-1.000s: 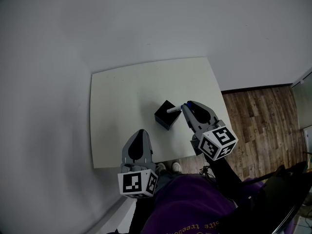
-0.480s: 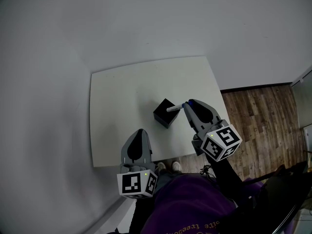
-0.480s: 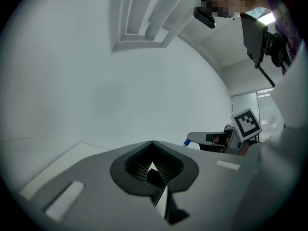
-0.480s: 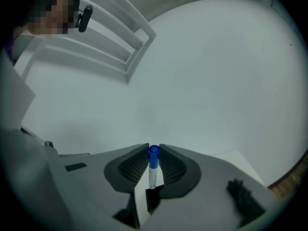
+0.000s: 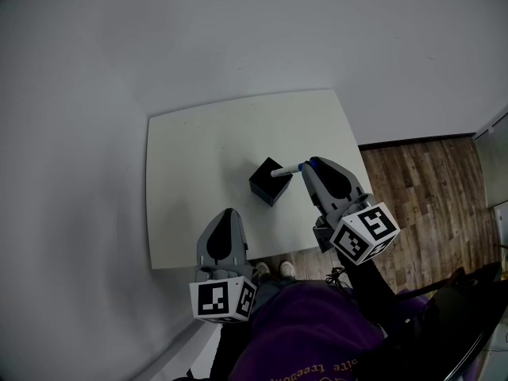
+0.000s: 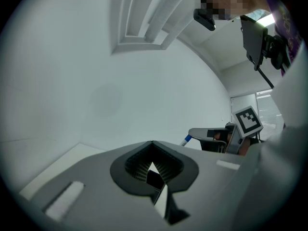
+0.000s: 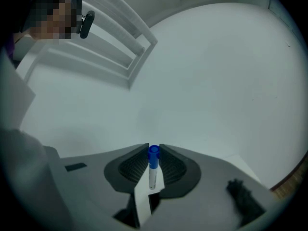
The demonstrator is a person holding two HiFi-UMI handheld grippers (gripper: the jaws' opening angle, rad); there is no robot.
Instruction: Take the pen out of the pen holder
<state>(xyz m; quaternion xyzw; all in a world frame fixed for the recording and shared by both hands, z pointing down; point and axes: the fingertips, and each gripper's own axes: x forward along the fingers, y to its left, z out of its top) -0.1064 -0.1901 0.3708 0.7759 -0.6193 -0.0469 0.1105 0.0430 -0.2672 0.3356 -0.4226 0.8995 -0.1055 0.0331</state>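
A black square pen holder [image 5: 267, 182] stands near the middle of the white table [image 5: 198, 157]. A white pen with a blue cap [image 5: 286, 170] slants up from the holder's top towards the right. My right gripper [image 5: 305, 166] is shut on its capped end. In the right gripper view the pen [image 7: 153, 167] stands pinched between the dark ribbed pads [image 7: 132, 167], cap at the tips of the right gripper [image 7: 153, 149]. My left gripper [image 5: 228, 214] hangs over the table's near edge, shut and empty. In the left gripper view the left gripper [image 6: 152, 143] faces the wall.
Grey walls meet behind the table's far and left sides. Wooden floor [image 5: 429, 197] lies to the right. The left gripper view also catches my right gripper [image 6: 211, 134] with the pen's blue tip [image 6: 186, 139]. The person's purple clothing [image 5: 309, 332] fills the bottom of the head view.
My right gripper has drawn up and slightly right with the pen, so more of the pen shows above the holder. The left gripper has stayed put.
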